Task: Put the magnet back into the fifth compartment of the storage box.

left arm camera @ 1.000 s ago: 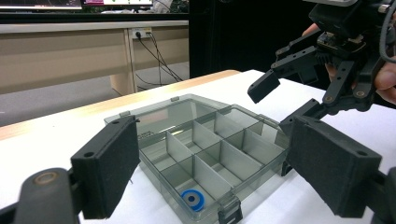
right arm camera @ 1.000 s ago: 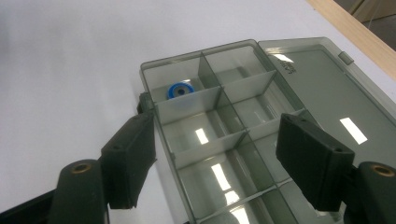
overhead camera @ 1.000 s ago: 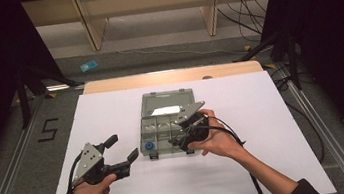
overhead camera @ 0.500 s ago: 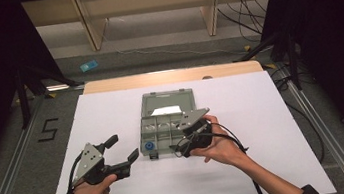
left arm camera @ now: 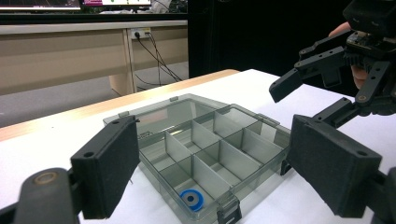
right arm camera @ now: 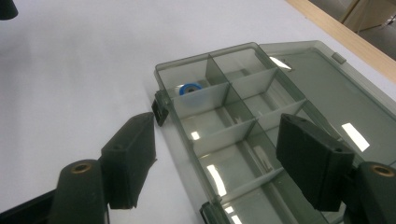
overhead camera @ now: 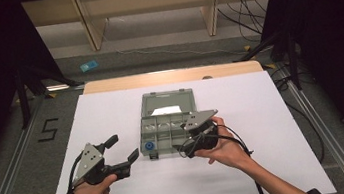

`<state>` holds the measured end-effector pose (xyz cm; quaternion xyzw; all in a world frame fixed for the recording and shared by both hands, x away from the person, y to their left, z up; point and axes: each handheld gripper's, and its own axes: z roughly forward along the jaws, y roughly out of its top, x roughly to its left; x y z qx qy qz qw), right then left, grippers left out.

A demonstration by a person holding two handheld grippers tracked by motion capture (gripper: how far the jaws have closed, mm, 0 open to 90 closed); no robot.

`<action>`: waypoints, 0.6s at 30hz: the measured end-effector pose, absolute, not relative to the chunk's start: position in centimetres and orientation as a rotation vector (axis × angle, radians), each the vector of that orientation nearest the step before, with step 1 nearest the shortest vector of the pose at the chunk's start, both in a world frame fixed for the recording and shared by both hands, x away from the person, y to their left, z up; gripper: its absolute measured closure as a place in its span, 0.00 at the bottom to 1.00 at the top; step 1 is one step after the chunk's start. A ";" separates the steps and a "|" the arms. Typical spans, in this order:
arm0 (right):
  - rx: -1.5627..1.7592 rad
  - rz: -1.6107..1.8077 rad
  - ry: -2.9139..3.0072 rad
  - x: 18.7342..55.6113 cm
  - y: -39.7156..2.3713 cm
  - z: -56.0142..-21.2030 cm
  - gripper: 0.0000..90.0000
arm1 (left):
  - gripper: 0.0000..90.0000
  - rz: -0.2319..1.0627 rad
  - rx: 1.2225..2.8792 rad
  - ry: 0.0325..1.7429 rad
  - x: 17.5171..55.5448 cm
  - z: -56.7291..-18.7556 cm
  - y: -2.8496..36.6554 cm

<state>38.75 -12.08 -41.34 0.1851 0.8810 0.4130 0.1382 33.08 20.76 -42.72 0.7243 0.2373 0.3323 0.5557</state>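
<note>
A grey translucent compartment box [overhead camera: 166, 128] lies open mid-table, its lid [overhead camera: 167, 100] flat behind it. A blue ring [overhead camera: 149, 145] sits in the front-left compartment, and the other compartments look empty. My left gripper [overhead camera: 122, 149] stands open on the table left of the box, its pads [left arm camera: 109, 163] wide apart and aimed at the box [left arm camera: 210, 140] and ring [left arm camera: 191, 199]. My right gripper [overhead camera: 182, 141] hovers open at the box's front right corner. One of its pads [right arm camera: 130, 158] is outside the front wall [right arm camera: 187, 144], the other over the compartments. Nothing is held.
The white table top [overhead camera: 265, 130] has a wooden strip [overhead camera: 172, 76] along its far edge. Cables trail from both grippers. On the floor beyond are a "5" marking [overhead camera: 47, 129], a small blue item [overhead camera: 88, 66] and shelf legs [overhead camera: 93, 31].
My right gripper has shifted slightly toward the near side, from over the box's right part to its front right corner. The left gripper has not moved.
</note>
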 end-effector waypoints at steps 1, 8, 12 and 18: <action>0.535 1.194 2.548 38.8 -12.1 -41.3 0.32 | 0.18 0.785 1.710 0.560 33.1 -42.7 20.8; 0.563 1.217 2.540 38.4 -12.8 -41.5 0.32 | 0.18 0.785 1.710 0.560 33.1 -42.7 20.8; 0.567 1.223 2.537 38.3 -13.0 -41.6 0.32 | 0.18 0.785 1.710 0.559 33.1 -42.7 20.7; 0.578 1.237 2.529 38.1 -13.6 -41.5 0.32 | 0.18 0.785 1.711 0.558 33.1 -42.7 20.7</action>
